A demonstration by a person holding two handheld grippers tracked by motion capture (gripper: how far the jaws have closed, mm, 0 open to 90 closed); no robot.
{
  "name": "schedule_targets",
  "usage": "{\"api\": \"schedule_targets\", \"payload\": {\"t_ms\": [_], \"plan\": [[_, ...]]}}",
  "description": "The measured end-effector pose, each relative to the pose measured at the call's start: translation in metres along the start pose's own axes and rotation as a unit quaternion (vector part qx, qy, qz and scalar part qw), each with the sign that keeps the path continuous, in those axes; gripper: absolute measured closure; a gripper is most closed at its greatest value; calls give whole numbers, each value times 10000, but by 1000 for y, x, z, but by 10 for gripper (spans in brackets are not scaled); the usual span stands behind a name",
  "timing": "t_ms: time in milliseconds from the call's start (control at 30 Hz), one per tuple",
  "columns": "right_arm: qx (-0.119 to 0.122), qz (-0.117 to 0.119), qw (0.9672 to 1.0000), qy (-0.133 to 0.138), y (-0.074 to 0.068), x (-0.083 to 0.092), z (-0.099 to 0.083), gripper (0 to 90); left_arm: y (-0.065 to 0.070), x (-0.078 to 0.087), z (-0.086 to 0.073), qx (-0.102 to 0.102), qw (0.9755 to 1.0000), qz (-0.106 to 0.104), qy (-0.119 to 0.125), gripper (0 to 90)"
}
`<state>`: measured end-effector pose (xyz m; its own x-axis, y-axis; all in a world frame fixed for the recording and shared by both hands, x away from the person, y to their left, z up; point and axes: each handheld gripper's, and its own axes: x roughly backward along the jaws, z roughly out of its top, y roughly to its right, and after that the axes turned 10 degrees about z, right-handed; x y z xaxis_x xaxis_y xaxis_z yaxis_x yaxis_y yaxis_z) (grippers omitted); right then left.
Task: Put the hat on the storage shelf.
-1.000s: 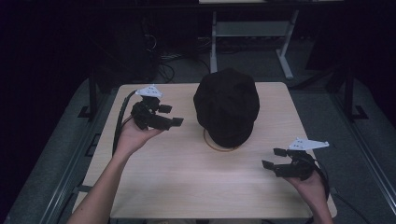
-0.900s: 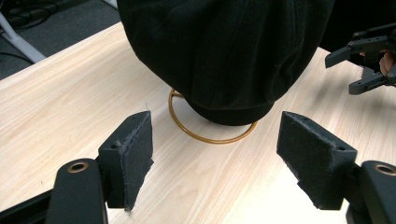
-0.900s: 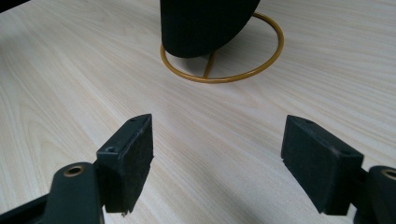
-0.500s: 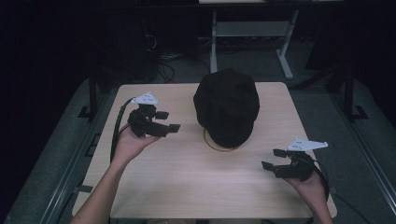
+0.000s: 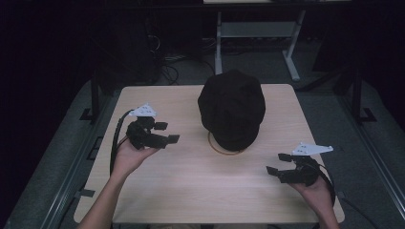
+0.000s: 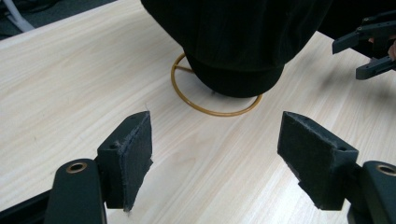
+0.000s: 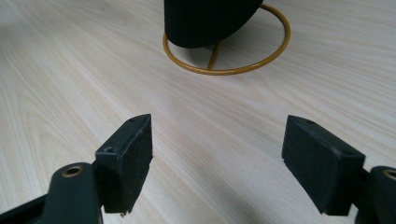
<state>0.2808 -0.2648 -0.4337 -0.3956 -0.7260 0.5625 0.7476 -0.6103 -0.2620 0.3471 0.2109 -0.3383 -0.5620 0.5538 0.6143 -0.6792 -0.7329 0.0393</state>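
In the left gripper view, the right claw (image 6: 369,46) shows beyond the hat (image 6: 233,42); both claws gape empty.

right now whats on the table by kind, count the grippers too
black hat: 1
gold wire stand with a ring base, under the hat: 1
hand-held grippers, both open and empty, left gripper and right gripper: 2
total: 4, all on or over the light wood table
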Motion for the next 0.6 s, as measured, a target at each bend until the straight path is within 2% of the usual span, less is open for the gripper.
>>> {"api": "schedule_targets", "payload": {"t_ms": [300,500,600], "plan": [[3,-4,10000,-67,-2,-1,0,242,0,1,-21,2,10000,55,-38,254],[12,9,10000,-45,-3,-2,-2,242,0,3,-42,143,9997,134,164,249],[49,7,10000,-53,-4,-3,-2,242,0,2,-54,185,9996,163,162,250]]}}
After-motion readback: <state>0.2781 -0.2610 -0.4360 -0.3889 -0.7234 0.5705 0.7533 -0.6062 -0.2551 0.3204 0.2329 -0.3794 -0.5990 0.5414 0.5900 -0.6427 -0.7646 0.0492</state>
